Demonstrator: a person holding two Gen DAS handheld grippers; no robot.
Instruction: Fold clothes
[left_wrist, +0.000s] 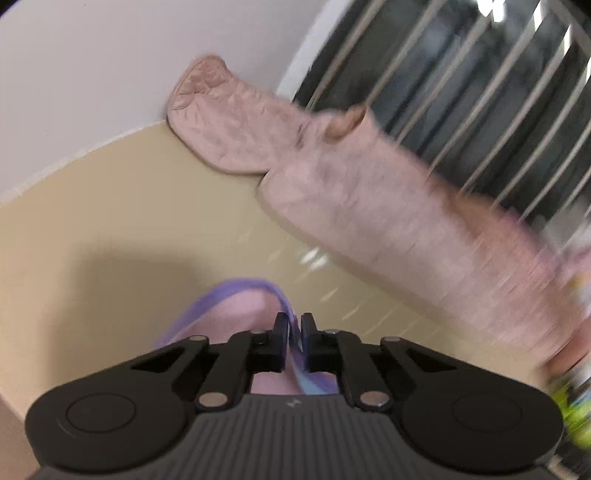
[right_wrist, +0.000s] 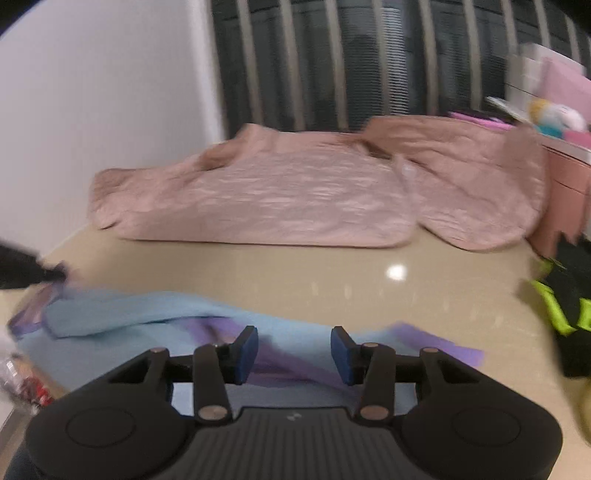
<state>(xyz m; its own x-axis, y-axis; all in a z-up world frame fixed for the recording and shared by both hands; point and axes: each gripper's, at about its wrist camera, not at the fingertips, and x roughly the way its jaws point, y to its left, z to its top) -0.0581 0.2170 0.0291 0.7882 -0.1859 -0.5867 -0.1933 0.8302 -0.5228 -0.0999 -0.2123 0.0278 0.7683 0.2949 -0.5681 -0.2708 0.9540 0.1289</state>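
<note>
**Left wrist: pinch on purple trim, right side free**

Left wrist view: left gripper (left_wrist: 294, 326) has its fingers pressed together on the purple-edged hem of the small garment (left_wrist: 236, 306). Cloth is pink inside on this side and hangs in a loop ahead of the fingers, apparently lifted off the table (left_wrist: 110, 240).

Right wrist view: right gripper (right_wrist: 294, 349) is spread wide with nothing between the blue pads (right_wrist: 247, 352). It hovers just over the same small garment (right_wrist: 147, 317), which here shows light blue with purple bands, lying rumpled and flat along the near table edge. A dark shape at far left (right_wrist: 22, 271) meets the cloth's corner; probably the left tool, too blurred to confirm.

Step in hand, my read: one edge is held while the garment is being spread or folded over. Which of those, the frames don't settle. The next move needs the right jaws to close on a matching edge or corner, so both ends travel together and the thin cloth doesn't twist.

Materials:
- small garment: thin, limp knit, drapes easily, will bunch
- pink jacket (right_wrist: 258, 192): quilted, puffy, lies at the back against the wall, sleeves out to both sides, holds bulk
- table: glossy beige, slick, cloth likely slides
- black and neon-green item (right_wrist: 569, 310) at right edge, blurred
</note>
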